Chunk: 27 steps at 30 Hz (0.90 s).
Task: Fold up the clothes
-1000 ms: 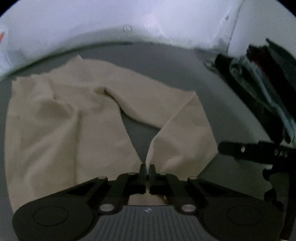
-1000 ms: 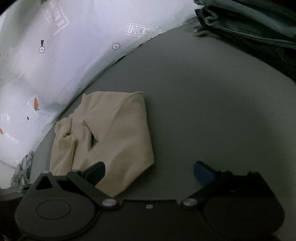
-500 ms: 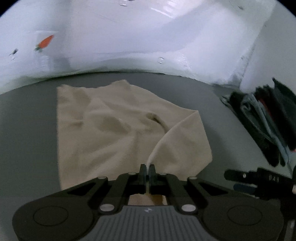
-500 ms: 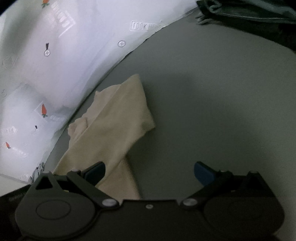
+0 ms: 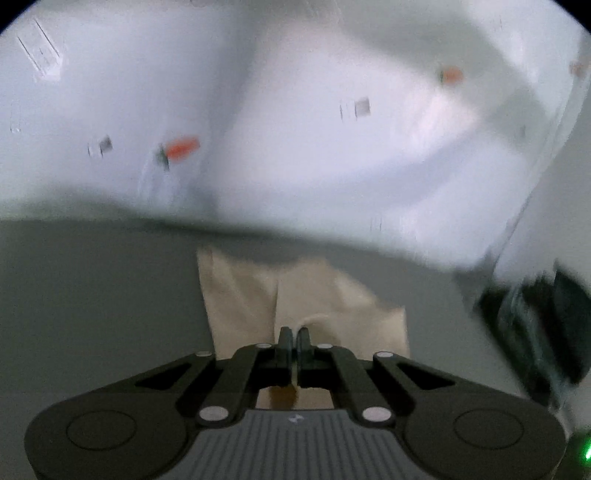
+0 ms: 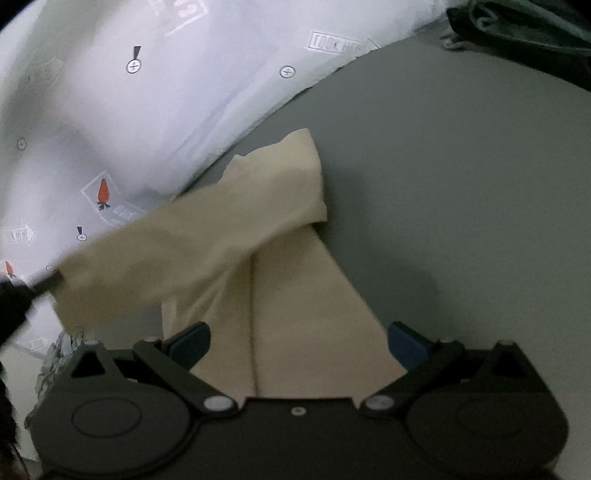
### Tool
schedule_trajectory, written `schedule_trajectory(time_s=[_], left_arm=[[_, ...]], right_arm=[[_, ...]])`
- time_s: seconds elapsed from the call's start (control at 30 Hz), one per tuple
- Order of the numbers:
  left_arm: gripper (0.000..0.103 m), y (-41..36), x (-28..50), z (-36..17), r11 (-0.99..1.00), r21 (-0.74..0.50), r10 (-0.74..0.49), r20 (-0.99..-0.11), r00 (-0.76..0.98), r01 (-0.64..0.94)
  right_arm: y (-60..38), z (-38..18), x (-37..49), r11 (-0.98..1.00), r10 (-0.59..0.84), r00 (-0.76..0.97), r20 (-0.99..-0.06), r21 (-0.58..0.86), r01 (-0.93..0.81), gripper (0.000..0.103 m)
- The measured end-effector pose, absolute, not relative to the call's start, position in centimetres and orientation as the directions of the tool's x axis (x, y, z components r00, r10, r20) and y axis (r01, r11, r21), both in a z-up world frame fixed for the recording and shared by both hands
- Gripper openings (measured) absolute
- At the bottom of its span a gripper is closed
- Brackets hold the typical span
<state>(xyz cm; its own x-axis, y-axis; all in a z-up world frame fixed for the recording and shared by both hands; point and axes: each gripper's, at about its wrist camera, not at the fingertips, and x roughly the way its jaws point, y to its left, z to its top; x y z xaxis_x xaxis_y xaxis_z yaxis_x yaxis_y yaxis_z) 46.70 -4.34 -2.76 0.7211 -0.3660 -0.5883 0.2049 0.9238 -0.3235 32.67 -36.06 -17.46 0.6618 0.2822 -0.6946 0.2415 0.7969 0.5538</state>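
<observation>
A beige garment [image 6: 288,295] lies on the grey table [image 6: 461,184], and one part of it is lifted and stretched across to the left. My left gripper [image 5: 293,336] is shut on an edge of that beige garment [image 5: 243,295]. In the right wrist view the left gripper's tip [image 6: 46,284] shows dark at the far left, at the end of the raised flap. My right gripper [image 6: 297,341] is open, its blue pads [image 6: 406,343] spread over the flat part of the cloth and gripping nothing.
A white sheet printed with carrots and arrows [image 6: 129,110] hangs behind the table's far edge. A pile of dark clothes [image 6: 517,33] sits at the right end of the table, blurred in the left wrist view [image 5: 535,332]. Bare grey surface lies right of the garment.
The left gripper has lifted the pinched edge and carried it across over the rest of the garment. The right gripper has moved in over the cloth, still open.
</observation>
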Motion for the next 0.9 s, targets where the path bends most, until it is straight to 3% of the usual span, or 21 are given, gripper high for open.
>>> schedule_trajectory(time_s=[0.1, 0.2, 0.4, 0.5, 0.6, 0.8, 0.9], left_arm=[[0.002, -0.2, 47.8, -0.8, 0.930, -0.342, -0.308, -0.529, 0.790, 0.133], [0.002, 4.8, 49.1, -1.0, 0.950, -0.313, -0.172, -0.535, 0.828, -0.005], [0.002, 14.4, 50.9, -8.2, 0.886, -0.275, 0.090, -0.687, 0.721, -0.373], [0.003, 17.0, 49.8, -11.8, 0.827, -0.250, 0.158, -0.756, 0.635, -0.503], [0.006, 17.7, 47.8, -13.3, 0.824, -0.244, 0.152, -0.775, 0.614, -0.512], [0.027, 13.7, 43.5, -14.4, 0.874, -0.242, 0.074, -0.792, 0.606, -0.422], [0.049, 9.5, 41.5, -15.3, 0.923, -0.227, -0.010, -0.820, 0.572, -0.310]], right_arm=[[-34.8, -16.9, 32.5, 0.814, 0.251, 0.671, -0.698, 0.527, 0.244, 0.103], [-34.0, -16.3, 32.2, 0.838, 0.217, 0.675, -0.705, 0.489, 0.242, 0.103], [-33.9, -15.1, 30.9, 0.864, 0.179, 0.682, -0.709, 0.444, 0.236, 0.103], [-34.0, -15.0, 30.6, 0.874, 0.165, 0.683, -0.712, 0.426, 0.233, 0.103], [-34.1, -15.3, 30.8, 0.891, 0.142, 0.675, -0.724, 0.391, 0.231, 0.103], [-33.5, -15.5, 31.0, 0.960, 0.048, 0.663, -0.747, 0.217, 0.175, 0.103], [-33.5, -16.0, 30.9, 0.976, 0.034, 0.642, -0.766, 0.163, 0.143, 0.103]])
